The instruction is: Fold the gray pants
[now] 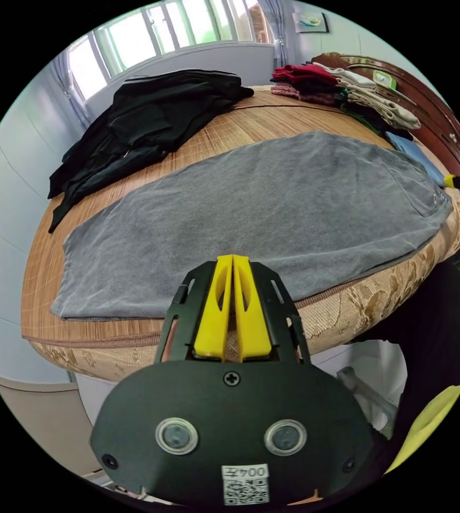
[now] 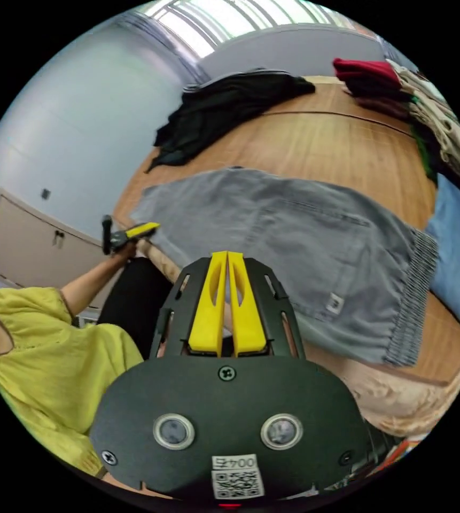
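The gray pants (image 1: 272,214) lie flat along the near edge of a bamboo-matted bed, legs laid one on the other, with the waistband (image 2: 414,299) at the right end. My left gripper (image 1: 232,257) hangs just over the pants' near edge, yellow jaws pressed together with nothing between them. My right gripper (image 2: 226,253) hovers by the pants' near edge close to the seat, jaws likewise together and empty. In the right gripper view the left gripper (image 2: 133,231) appears at the leg end, held in a hand. The right gripper's yellow tip (image 1: 451,181) peeks in by the waistband.
A heap of black clothes (image 1: 149,123) lies at the far side of the bed (image 1: 272,120). Folded clothes (image 1: 347,88) are stacked at the far right, with a blue item (image 2: 457,262) beside the waistband. A person in a yellow top (image 2: 53,363) stands at the bed's edge.
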Demonstrator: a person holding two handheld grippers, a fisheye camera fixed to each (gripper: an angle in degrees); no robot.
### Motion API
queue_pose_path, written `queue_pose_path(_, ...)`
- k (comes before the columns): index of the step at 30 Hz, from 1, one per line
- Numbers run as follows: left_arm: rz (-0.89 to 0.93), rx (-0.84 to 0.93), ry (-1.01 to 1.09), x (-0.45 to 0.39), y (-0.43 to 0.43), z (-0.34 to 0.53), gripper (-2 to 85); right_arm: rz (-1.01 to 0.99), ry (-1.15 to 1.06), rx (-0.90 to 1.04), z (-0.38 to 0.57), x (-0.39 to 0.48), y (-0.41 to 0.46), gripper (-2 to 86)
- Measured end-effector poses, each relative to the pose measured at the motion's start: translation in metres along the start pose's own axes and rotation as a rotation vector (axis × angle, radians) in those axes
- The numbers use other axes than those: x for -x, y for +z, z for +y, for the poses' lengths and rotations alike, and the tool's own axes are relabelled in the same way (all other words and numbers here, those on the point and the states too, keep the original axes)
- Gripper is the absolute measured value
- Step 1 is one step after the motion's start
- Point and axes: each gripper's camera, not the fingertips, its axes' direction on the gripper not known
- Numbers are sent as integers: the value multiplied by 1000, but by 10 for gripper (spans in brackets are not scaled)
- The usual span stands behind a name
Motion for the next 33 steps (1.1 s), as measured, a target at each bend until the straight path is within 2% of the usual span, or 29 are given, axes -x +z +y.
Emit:
queue_pose_path(2, -9, -6, 5, -5, -3, 3, 2, 26, -53, -118, -16, 23, 6, 9)
queue_pose_path(4, -12, -20, 6, -8, -5, 6, 2, 120, -126, -143, -32, 43, 21, 52)
queue_pose_path(6, -18, -31, 7, -11, -7, 9, 1, 252, -205, -78, -51, 59, 50, 77)
queue_pose_path(8, -33, -38, 13, -16, -9, 12, 1, 405, -232, 108, -85, 61, 99, 120)
queue_pose_path(10, -48, -41, 20, -21, -11, 13, 1, 479, -252, 179, -110, 55, 128, 137)
queue_pose_path(14, -64, -49, 35, -26, -14, 16, 0, 489, -221, 292, -164, 23, 180, 144)
queue_pose_path(19, -52, -59, 35, -24, -16, 20, 1, 506, -253, 485, -187, -5, 242, 149)
queue_pose_path(22, -55, -62, 37, -24, -16, 21, 1, 702, -226, 548, -191, -32, 273, 174)
queue_pose_path(25, -55, -62, 38, -23, -16, 23, 2, 619, -81, 426, -202, -54, 244, 175)
queue_pose_path(27, -52, -64, 37, -21, -16, 23, 2, 550, -76, 343, -198, -46, 217, 171)
queue_pose_path(29, -47, -70, 34, -18, -15, 24, 2, 405, -127, 370, -176, -25, 199, 177)
queue_pose_path(33, 19, -118, 5, 2, -36, 28, 2, 347, -190, 498, -121, -4, 202, 206)
